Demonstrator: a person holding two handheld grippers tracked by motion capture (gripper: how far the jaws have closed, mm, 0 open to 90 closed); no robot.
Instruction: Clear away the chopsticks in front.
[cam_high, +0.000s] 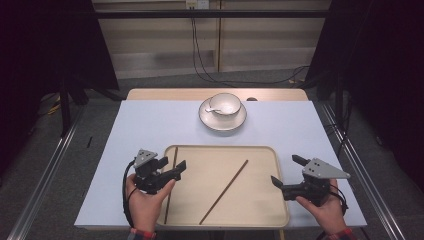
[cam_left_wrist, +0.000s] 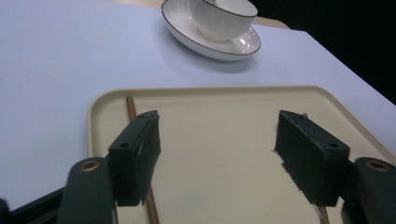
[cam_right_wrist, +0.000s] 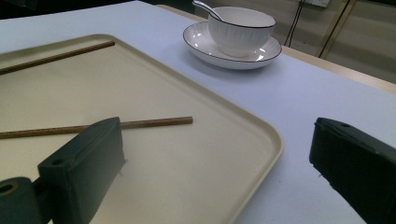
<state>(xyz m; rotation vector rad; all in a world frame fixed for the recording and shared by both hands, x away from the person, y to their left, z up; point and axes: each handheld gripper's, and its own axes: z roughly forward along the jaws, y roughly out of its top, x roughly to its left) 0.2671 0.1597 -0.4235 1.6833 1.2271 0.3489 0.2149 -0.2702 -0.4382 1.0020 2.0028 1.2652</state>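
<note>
Overhead, we note the left gripper with jaws apart over the left chopstick on the beige tray; the right gripper, jaws apart, straddles the tray's right rim. The second chopstick lies diagonally between them. From the left gripper view, we see one jaw directly above the left chopstick. From the right gripper view, we record the bowl on its plate beyond the tray.
</note>
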